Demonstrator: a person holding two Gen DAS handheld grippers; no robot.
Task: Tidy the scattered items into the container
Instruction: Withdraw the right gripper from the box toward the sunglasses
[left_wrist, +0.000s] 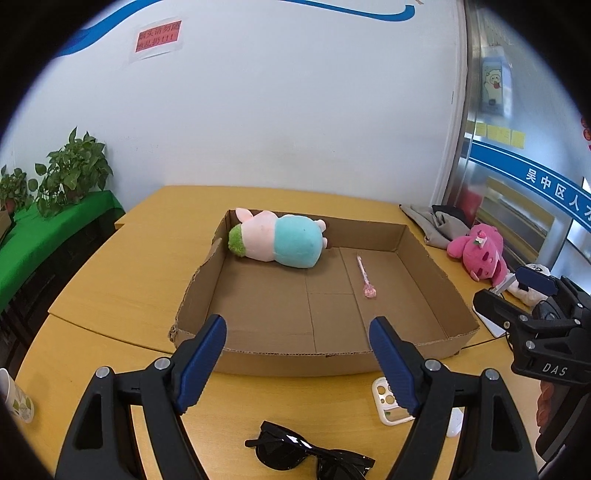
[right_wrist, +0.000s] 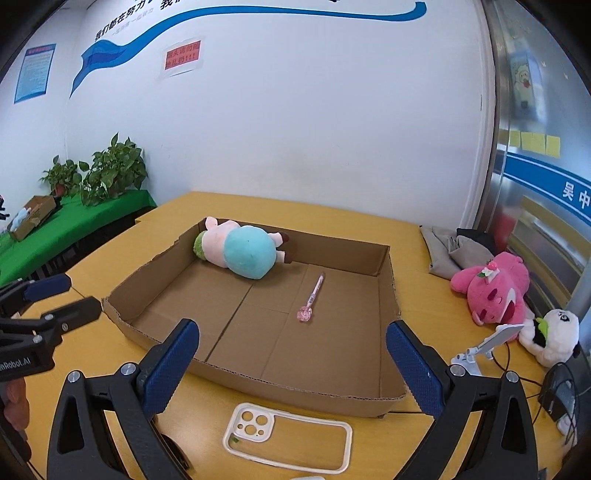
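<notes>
The left tongs (left_wrist: 297, 334) and right tongs (right_wrist: 291, 343) both hang released, holding nothing, above the table's (left_wrist: 110, 266) near edge, probably choosing the next item. Under the left tongs lie the sunglasses (left_wrist: 310, 452); under the right, the phone case (right_wrist: 288, 439). Just beyond stands the cardboard box (right_wrist: 258, 384), already holding the pen (right_wrist: 312, 301) and, farther, the soft toy (right_wrist: 240, 251).

Cardboard tray (right_wrist: 388, 280) mid-table (right_wrist: 424, 236), plush pig (right_wrist: 240, 251) in its far-left corner, pen (right_wrist: 314, 295) right of it, phone case (right_wrist: 288, 439) and sunglasses (left_wrist: 310, 454) near front edge, plush bear (right_wrist: 491, 288) by right edge, perhaps touching clothes (right_wrist: 450, 251) behind.
</notes>
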